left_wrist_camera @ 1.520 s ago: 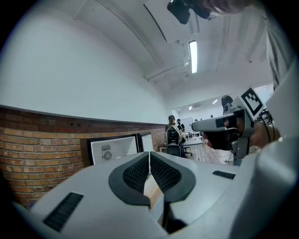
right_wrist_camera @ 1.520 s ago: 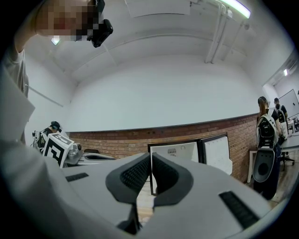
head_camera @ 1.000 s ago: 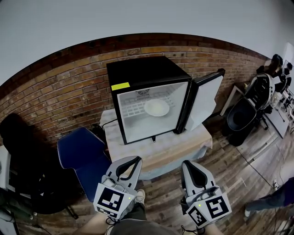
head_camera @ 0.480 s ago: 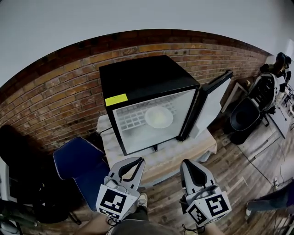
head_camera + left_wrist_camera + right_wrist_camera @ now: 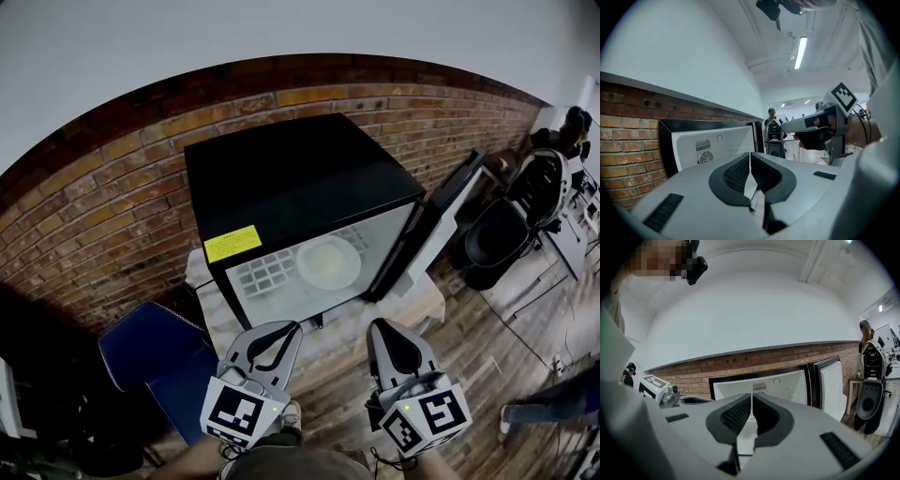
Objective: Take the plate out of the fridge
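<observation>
The fridge [image 5: 300, 187] looks bigger and nearer than a moment ago. I have come closer to it, and I see more of its black top. It sits on a small surface [image 5: 417, 302] by the brick wall [image 5: 84, 216]. Its door [image 5: 441, 225] hangs open to the right. My left hand-held gripper [image 5: 289, 328] and my right hand-held gripper [image 5: 382, 328] are low in front of me. Both are closed tight with nothing in them. The white plate [image 5: 328, 262] lies inside the fridge on the wire shelf [image 5: 262, 274] — well apart from both hand-held grippers.
</observation>
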### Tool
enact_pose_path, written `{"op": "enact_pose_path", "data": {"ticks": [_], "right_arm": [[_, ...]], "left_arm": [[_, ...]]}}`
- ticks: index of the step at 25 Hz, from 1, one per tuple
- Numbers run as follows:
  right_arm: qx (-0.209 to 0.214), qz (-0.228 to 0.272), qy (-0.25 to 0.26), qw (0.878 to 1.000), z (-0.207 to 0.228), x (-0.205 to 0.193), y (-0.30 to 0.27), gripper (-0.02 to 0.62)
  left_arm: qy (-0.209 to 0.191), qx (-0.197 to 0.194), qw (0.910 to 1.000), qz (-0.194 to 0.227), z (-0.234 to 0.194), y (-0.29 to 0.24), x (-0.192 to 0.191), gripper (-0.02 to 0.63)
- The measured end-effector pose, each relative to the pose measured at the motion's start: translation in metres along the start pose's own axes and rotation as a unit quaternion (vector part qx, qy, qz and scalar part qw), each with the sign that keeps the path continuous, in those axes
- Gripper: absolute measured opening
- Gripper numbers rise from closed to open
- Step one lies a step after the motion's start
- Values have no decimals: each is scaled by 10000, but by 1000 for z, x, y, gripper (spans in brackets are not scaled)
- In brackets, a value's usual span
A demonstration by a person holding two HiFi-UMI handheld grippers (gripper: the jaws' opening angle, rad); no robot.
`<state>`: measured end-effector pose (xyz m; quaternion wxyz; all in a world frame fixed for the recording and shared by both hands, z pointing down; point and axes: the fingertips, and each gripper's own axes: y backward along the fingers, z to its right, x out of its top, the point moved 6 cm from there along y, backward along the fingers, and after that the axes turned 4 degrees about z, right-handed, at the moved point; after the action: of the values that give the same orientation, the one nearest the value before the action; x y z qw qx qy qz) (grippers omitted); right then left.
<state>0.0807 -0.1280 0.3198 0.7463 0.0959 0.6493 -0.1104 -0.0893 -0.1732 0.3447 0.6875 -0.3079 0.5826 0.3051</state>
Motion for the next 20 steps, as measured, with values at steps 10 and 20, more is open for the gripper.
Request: {"op": "enact_pose_path", "data": {"ticks": [10,20], "right_arm": [[-189,-122,-107,9997,17,-4,-34,34],[-43,-237,-376,9990,49,-6,-52,34]], "left_arm": [[100,-122,9999,-2,-23,-26,-4,23],[168,62,9998,-48,-20,-52,-4,23]]}}
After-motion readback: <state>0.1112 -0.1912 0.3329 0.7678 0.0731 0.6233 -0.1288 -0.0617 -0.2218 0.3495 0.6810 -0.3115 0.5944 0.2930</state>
